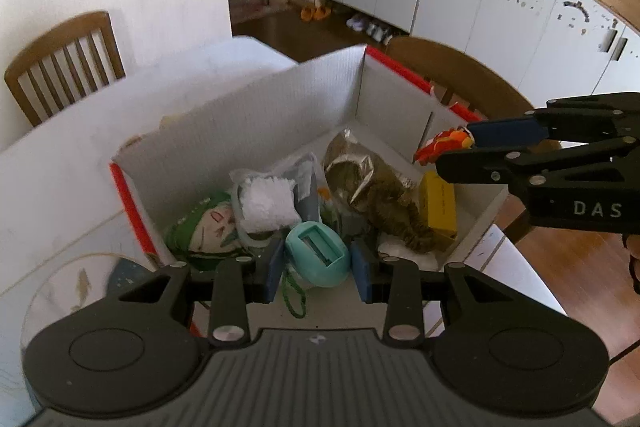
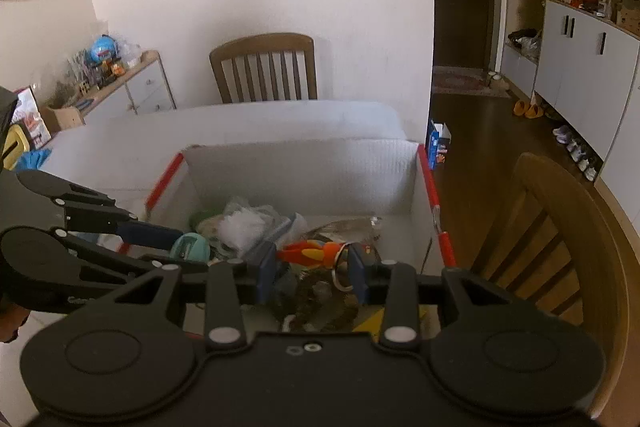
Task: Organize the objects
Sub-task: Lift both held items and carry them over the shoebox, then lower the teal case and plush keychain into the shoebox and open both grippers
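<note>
A white cardboard box with red edges stands open on the table. My left gripper hangs over its near side, shut on a teal egg-shaped case with a green cord dangling below. From the right, my right gripper reaches over the box rim, shut on an orange and red toy keychain. In the right wrist view the toy sits between the right gripper's blue pads, its metal ring by the right pad. There the left gripper holds the teal case over the box.
Inside the box lie a green and white face toy, a bag of white fluff, a brown dried-goods bag and a yellow carton. Wooden chairs stand beside the white table. Cabinets and shoes line the far wall.
</note>
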`<state>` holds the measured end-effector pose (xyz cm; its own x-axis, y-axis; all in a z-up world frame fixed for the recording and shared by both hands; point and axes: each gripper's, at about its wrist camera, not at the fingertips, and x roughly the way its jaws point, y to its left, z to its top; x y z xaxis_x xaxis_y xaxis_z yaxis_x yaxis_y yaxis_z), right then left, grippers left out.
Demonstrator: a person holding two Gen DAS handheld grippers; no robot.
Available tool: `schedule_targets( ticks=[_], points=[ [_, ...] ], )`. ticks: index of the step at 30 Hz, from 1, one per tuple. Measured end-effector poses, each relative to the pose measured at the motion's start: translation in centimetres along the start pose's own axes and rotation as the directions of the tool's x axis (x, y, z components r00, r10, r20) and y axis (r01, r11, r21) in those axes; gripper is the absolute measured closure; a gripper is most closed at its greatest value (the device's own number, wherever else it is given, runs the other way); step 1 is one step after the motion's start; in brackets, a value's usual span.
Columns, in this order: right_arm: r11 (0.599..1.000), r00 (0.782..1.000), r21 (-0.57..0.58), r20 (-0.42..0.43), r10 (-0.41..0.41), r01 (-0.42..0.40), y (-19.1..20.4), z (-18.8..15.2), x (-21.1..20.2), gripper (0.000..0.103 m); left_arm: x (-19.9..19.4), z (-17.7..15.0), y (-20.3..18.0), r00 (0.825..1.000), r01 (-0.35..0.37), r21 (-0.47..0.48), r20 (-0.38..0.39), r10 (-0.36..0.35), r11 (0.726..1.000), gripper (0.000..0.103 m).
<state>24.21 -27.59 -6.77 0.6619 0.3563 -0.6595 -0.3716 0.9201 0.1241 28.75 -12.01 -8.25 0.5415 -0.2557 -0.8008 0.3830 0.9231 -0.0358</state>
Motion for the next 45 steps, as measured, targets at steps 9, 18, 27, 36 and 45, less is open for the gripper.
schedule_targets(
  ticks=[9, 18, 27, 36, 45],
  points=[
    [0.998, 0.999, -0.057, -0.037, 0.016, -0.018, -0.8, -0.1, 2.7, 0.066, 2.1, 2.4, 0.3, 0.999, -0.043, 0.009, 0.005, 0.043, 0.999, 0.067],
    [0.995, 0.996, -0.099, -0.088, 0.021, -0.029, -0.4, -1.1, 5.7, 0.066, 5.1, 2.9, 1.0, 0.997, -0.073, 0.007, -0.033, 0.073, 0.997, 0.067],
    [0.992, 0.985, -0.118, -0.169, 0.022, -0.043, -0.6, -2.0, 6.4, 0.065, 5.4, 2.3, 1.3, 0.997, -0.065, -0.005, -0.041, 0.064, 0.998, 0.067],
    [0.997, 0.981, -0.059, -0.188, 0.038, -0.05, -0.7, -1.5, 5.4, 0.046, 4.3, 2.0, 1.3, 0.998, -0.052, -0.007, -0.016, 0.052, 0.999, 0.063],
    [0.999, 0.99, -0.028, -0.141, 0.025, -0.029, 0.4, -0.9, 3.1, 0.041, 1.5, 1.2, 1.7, 0.999, -0.021, -0.009, 0.039, 0.022, 1.0, 0.052]
  ],
)
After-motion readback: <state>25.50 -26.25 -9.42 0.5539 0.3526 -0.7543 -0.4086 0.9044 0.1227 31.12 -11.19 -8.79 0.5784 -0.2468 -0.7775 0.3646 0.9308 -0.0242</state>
